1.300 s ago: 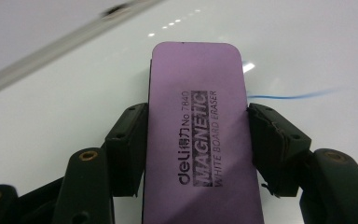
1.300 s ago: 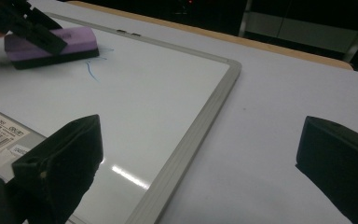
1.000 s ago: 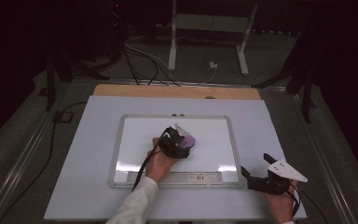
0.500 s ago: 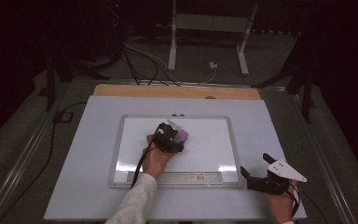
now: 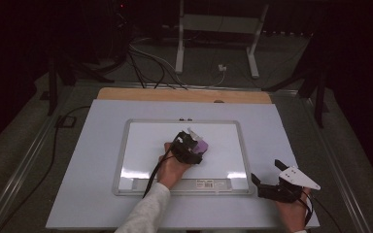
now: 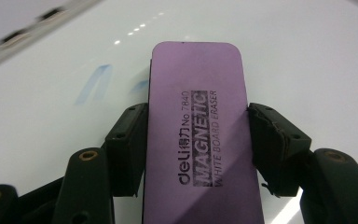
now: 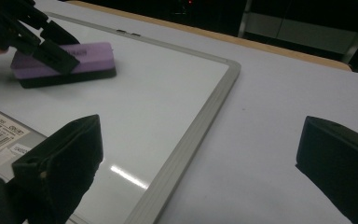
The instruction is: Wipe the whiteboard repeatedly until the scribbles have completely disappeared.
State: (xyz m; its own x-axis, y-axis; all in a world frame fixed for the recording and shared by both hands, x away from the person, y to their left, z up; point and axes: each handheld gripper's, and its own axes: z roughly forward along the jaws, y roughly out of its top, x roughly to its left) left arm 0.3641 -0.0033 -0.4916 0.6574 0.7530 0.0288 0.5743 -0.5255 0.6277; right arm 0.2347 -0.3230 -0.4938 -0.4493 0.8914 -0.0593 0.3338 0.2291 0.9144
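My right gripper (image 5: 267,187) rests spread and empty at the table's near right. Farther in, my left gripper (image 5: 194,145) clamps a purple magnetic whiteboard eraser (image 6: 198,135), lying flat mid-whiteboard (image 5: 141,145) beside faint blue marks (image 6: 91,84).

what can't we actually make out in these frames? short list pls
- Underside of the purple eraser: left gripper view, hidden by its own body, so contact with the whiteboard can't be confirmed.
- Faint blue marks: left gripper view, blurred, and one is partly behind the eraser; unreadable.
- Barcode label on the frame: right gripper view, too small, cut by the left edge.
- Left gripper: high view, too small to judge its grip.
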